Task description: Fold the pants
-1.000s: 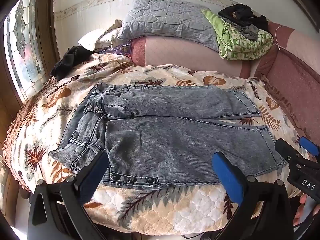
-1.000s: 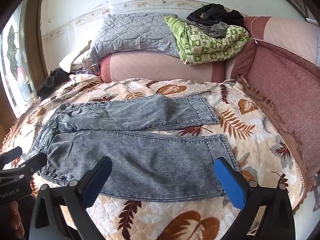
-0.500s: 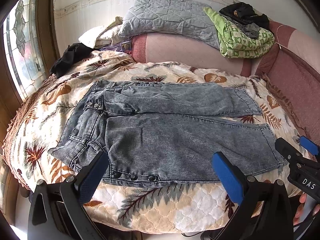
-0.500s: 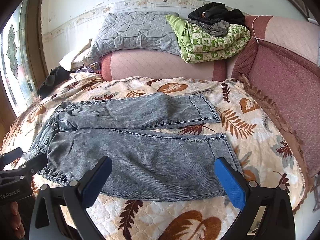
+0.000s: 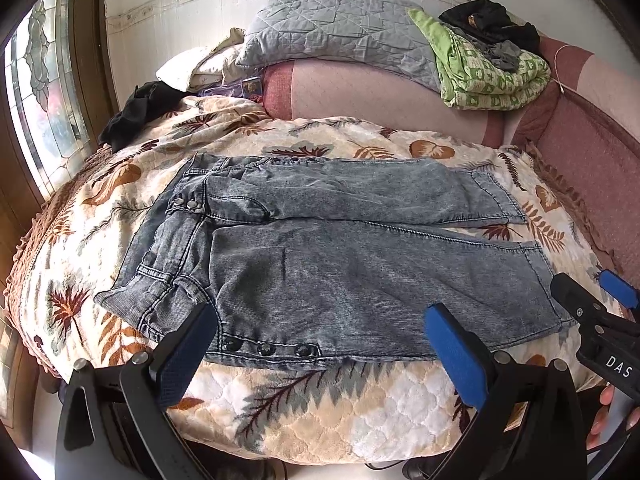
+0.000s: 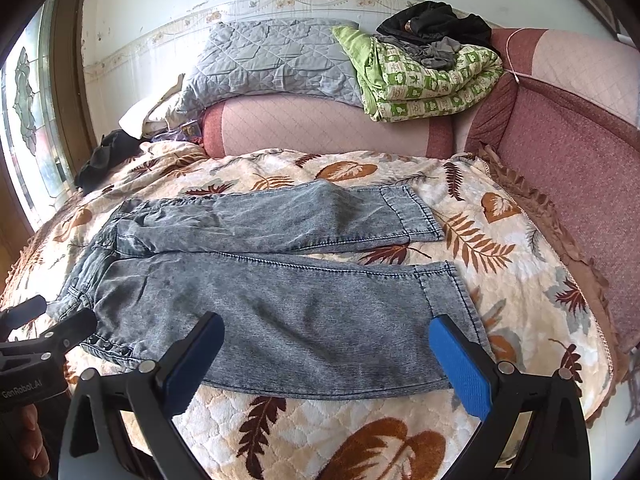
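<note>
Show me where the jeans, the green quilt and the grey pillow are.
jeans (image 6: pixel 280 320): right wrist view, near leg.
green quilt (image 6: pixel 432 84): right wrist view, folded middle.
grey pillow (image 5: pixel 340 36): left wrist view, centre.

"DAS" is printed on the right claw (image 5: pixel 600 300); "GenRobot.AI" is printed on the left claw (image 6: pixel 48 316)

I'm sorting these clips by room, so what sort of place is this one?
Most likely a bedroom in a home. Jeans lie spread on a bed with a leaf-print quilted cover, a padded pink headboard carries a grey pillow and a folded green blanket, and a stained-glass window stands on the left.
</note>
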Demonstrator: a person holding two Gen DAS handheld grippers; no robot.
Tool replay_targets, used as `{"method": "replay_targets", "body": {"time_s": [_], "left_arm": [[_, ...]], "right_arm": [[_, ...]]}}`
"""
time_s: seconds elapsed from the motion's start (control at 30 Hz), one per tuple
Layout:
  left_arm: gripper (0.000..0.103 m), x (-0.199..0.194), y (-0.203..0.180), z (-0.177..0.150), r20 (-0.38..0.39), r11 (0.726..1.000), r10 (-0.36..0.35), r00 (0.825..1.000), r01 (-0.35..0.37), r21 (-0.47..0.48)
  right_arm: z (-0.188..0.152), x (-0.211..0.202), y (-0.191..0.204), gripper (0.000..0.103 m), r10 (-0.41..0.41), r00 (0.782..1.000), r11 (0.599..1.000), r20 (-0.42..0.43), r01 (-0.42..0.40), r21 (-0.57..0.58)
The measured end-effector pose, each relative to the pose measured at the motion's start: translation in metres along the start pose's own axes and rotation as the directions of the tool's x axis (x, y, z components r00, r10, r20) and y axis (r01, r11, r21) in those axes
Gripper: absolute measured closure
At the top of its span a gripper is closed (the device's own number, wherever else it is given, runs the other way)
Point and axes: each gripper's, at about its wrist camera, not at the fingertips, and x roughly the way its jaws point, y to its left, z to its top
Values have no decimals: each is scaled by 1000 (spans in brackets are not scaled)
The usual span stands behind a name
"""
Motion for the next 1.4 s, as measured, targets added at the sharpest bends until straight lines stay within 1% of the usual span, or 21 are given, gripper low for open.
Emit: {"method": "replay_targets", "body": {"time_s": [0.1,0.23,0.43,0.53,0.6,0.7,0.8,0.87,0.93,1.0,1.03,1.07,1.1,1.13,1.17,1.2,1.23,1.27,1.3,1.33,1.4], "left_arm": [[0,1,0,0,-2,1000,-1,1000,1,-3],[0,1,0,0,-3,1000,0,1000,0,-3],[0,1,1,1,-5,1000,-1,1000,1,-6],[0,2,1,1,-8,1000,-6,1000,6,-6],[0,4,5,0,-24,999,-36,999,36,-20],[0,12,16,-1,-61,992,-117,991,113,-64],[0,13,31,4,-42,989,-115,992,111,-94],[0,10,42,14,-23,984,-137,990,133,-115],[0,0,54,32,21,977,-159,987,160,-142],[0,-23,71,58,133,968,-172,976,192,-160],[0,-38,81,71,214,965,-164,963,201,-169],[0,-51,91,79,301,961,-148,942,209,-179],[0,-58,101,80,384,959,-135,914,218,-183],[0,-55,111,80,419,953,-136,898,234,-194],[0,-39,121,78,365,944,-134,921,230,-235],[0,-16,129,77,240,936,-139,961,207,-283],[0,5,136,74,152,929,-158,976,199,-311],[0,16,142,67,157,927,-142,977,187,-326],[1,20,146,62,186,932,-90,978,148,-331],[0,25,148,62,185,941,-49,982,108,-322],[0,38,152,68,152,951,-22,988,68,-301]], "right_arm": [[0,0,0,0,2,1000,1000,-7,-2,1],[0,1,1,0,-5,1000,1000,29,5,-4],[0,2,2,0,-19,999,1000,28,20,-18],[0,1,2,0,-11,999,1000,35,11,-12],[0,3,2,0,-6,999,1000,40,6,-12],[1,6,-4,0,5,1000,1000,15,-5,-7],[4,8,-18,0,-14,1000,1000,5,14,6],[8,11,-30,0,-10,1000,1000,-2,10,23],[16,12,-44,0,9,1000,999,0,-9,41],[25,9,-56,0,15,1000,998,22,-17,62],[30,8,-61,0,9,999,998,36,-12,69],[34,8,-66,0,11,999,997,42,-15,80],[37,9,-71,0,24,999,995,49,-29,97],[41,10,-76,0,41,998,992,55,-47,120],[43,13,-83,0,90,994,980,59,-99,174],[47,15,-88,0,112,991,972,71,-124,199],[52,17,-91,0,110,991,971,79,-124,203],[56,20,-93,0,103,992,973,78,-117,197],[61,26,-94,0,107,992,973,70,-119,197],[64,31,-96,0,98,993,977,60,-107,182],[73,45,-101,0,97,994,978,40,-103,183]]}}
